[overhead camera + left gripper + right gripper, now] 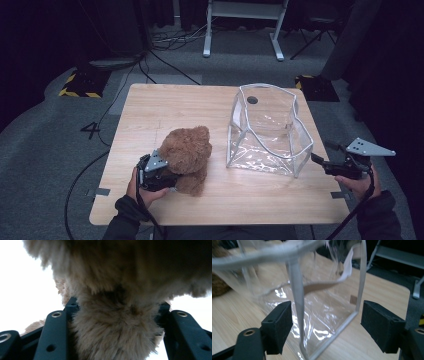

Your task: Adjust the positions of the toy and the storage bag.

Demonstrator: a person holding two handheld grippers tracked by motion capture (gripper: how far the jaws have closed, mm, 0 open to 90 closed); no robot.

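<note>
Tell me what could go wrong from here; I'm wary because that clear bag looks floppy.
1. The left claw pinches only a tuft of the teddy bear, so the soft fur may slip out when lifted.
2. The clear bag has sagging, creased walls; its mouth may fold shut as the bear goes in.
3. The right claw stands open, off the bag's corner seam, so nothing steadies the bag and it may slide across the table.
</note>
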